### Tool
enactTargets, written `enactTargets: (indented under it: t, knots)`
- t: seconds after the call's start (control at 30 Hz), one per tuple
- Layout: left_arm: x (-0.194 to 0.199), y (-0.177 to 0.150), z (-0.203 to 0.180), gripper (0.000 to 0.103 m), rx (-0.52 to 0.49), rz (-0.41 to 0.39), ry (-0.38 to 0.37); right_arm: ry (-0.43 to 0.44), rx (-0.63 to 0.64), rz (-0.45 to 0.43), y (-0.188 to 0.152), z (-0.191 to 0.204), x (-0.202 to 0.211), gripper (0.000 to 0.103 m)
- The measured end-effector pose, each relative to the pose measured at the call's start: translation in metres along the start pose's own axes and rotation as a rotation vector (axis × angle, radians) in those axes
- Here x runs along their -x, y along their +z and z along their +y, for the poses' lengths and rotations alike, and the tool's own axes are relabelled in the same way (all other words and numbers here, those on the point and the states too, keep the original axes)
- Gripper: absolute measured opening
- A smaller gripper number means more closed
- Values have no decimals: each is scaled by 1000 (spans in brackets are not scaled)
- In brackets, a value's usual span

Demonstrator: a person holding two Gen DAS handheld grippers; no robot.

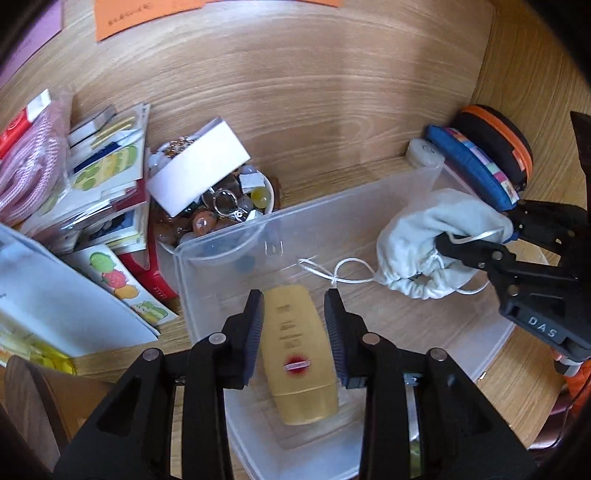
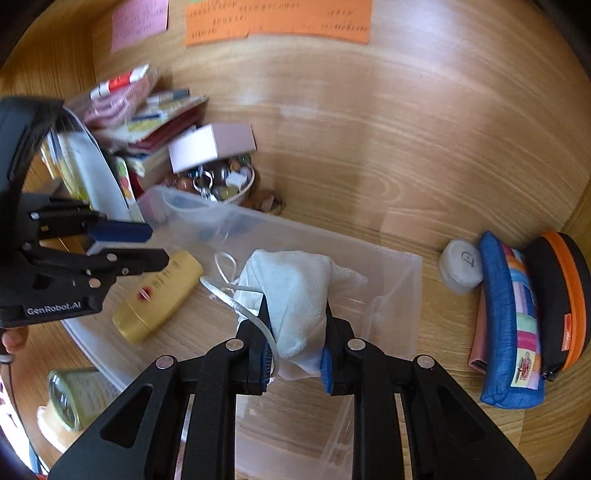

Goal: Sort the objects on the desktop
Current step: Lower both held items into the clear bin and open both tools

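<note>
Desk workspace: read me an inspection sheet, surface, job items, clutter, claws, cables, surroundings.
Surface: wooden desk, clear bin on it.
Job's things: yellow bottle lying in the bin; white drawstring pouch over the bin.
Clutter: bowl of beads, booklet stack, pencil cases.
Claws: left claw open above the bottle; right claw shut on the pouch.
Cables: nothing seen.
Surroundings: orange note and pink note at the desk's far edge.

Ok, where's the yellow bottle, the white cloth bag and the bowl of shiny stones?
Yellow bottle (image 1: 295, 347): left wrist view, middle of its body, by the red mark.
White cloth bag (image 2: 295, 291): right wrist view, middle of the bunched cloth.
Bowl of stones (image 1: 271, 197): left wrist view, its white rim.
</note>
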State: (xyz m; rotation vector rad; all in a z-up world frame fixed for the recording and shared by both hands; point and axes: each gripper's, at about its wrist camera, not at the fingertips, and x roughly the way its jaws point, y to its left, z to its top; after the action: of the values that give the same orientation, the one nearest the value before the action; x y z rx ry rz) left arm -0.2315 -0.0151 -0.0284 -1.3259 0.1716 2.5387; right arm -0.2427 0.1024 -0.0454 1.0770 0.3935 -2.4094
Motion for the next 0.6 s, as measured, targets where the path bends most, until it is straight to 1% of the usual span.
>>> enactTargets:
  t: [0.17,0.23,0.27,0.3,0.33,0.37,0.4,0.43,0.6]
  knots:
    - [-6,1,1,33,-12,14,9,-9,32,44,-2,4,-12,19]
    - [-8,1,-3,33,-19,11,24,-20,52,57,-1,7,-15,20]
    - [-9,2,-3,33,-22,13,26,-25,63,64,-1,8,-16,23]
    - [-8,1,-4,33,-25,13,24,-30,67,71,-1,8,-16,23]
    - [-7,1,-4,35,-26,11,27,-34,70,81,-1,8,-16,25]
    - [-6,1,-5,38,-28,8,30,-30,74,93,0,8,-17,31]
    - [-5,1,-5,43,-29,2,31,-28,76,105,0,7,-17,34]
    - [-3,1,-5,48,-29,-2,31,-34,73,108,-1,6,-16,35]
    - [2,0,-6,49,-24,-3,23,-44,65,126,-6,1,-9,43]
